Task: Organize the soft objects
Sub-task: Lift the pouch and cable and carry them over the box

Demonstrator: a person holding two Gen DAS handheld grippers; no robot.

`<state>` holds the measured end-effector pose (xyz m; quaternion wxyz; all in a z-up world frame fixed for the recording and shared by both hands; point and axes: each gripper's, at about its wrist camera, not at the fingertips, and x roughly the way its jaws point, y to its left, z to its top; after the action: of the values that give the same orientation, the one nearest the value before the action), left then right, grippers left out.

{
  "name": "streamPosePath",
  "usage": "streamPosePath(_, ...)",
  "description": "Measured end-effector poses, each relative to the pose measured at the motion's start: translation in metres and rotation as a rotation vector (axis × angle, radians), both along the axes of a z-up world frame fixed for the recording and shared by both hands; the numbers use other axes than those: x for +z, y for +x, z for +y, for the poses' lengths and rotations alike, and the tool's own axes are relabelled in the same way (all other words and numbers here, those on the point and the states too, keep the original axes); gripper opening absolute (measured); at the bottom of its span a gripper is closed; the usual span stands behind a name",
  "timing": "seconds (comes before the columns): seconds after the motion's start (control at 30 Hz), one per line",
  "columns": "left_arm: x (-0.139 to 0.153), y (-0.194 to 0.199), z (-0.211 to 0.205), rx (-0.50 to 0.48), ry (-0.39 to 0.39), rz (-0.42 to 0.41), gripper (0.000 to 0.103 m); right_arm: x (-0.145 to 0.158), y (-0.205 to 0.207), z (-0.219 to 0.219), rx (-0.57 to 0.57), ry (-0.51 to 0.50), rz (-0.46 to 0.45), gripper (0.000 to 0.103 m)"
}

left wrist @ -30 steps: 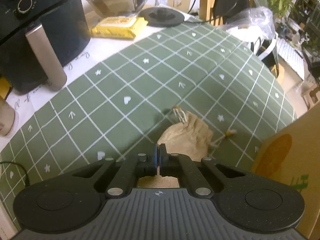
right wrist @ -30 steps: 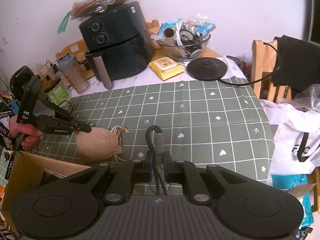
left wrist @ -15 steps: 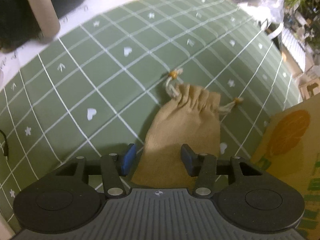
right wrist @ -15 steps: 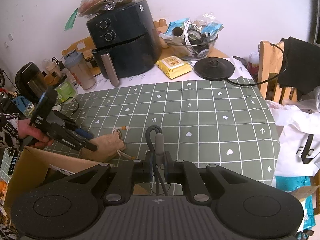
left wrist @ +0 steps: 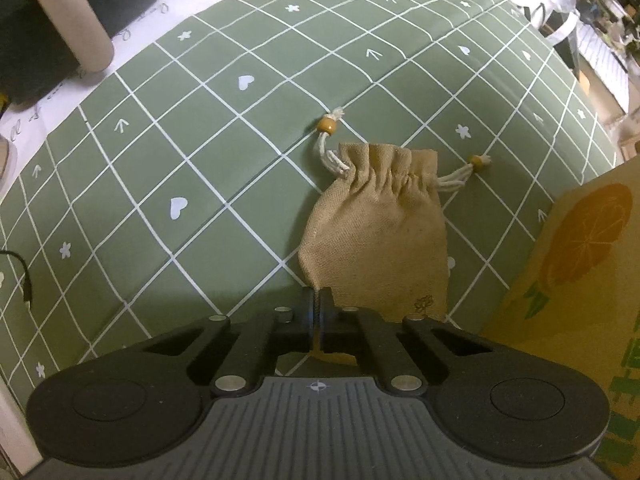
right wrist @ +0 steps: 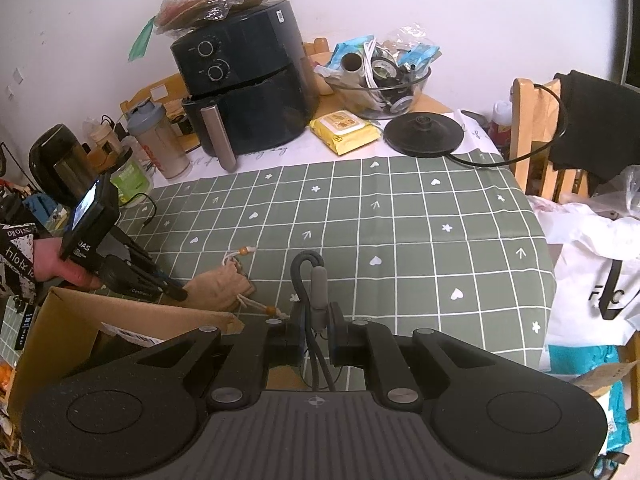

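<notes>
left hand-held gripper (left wrist: 318,312): clenched on bottom left corner of burlap pouch (left wrist: 380,232) | pouch: flat on green checked tabletop (left wrist: 200,168), beside cardboard box (left wrist: 580,264) | right hand-held gripper (right wrist: 316,330): clenched on grey cable (right wrist: 316,280)

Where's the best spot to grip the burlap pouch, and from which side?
Pinch the burlap pouch at its flat bottom edge from above: it lies limp on the green cloth, gathered neck pointing away. The left gripper is shut on that near corner.
</notes>
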<state>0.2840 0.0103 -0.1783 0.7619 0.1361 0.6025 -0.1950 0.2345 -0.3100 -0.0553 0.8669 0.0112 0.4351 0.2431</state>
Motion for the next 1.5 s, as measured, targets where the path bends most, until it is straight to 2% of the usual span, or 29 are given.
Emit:
streamPosePath(0.2,0.023,-0.009,0.009,0.036,-0.023,-0.071,0.002,0.006,-0.003,0.001,0.018,0.008,-0.015,0.013)
streamPosePath(0.5,0.080,-0.030,0.017,0.135,-0.077,-0.230,0.002,0.019,-0.010,0.011,0.064,0.037,-0.035,0.013)
streamPosePath(0.93,0.158,-0.074,0.006,0.249,-0.155,-0.440,0.002,0.037,-0.023,0.019,0.126,0.082,-0.051,0.013)
streamPosePath(1.27,0.200,-0.117,-0.017,0.274,-0.219,-0.528,0.002,0.040,-0.039,0.021,0.171,0.109,-0.039,0.013)
streamPosePath(1.5,0.213,-0.148,-0.031,0.299,-0.248,-0.545,0.002,0.038,-0.052,0.024,0.190,0.121,-0.019,0.013)
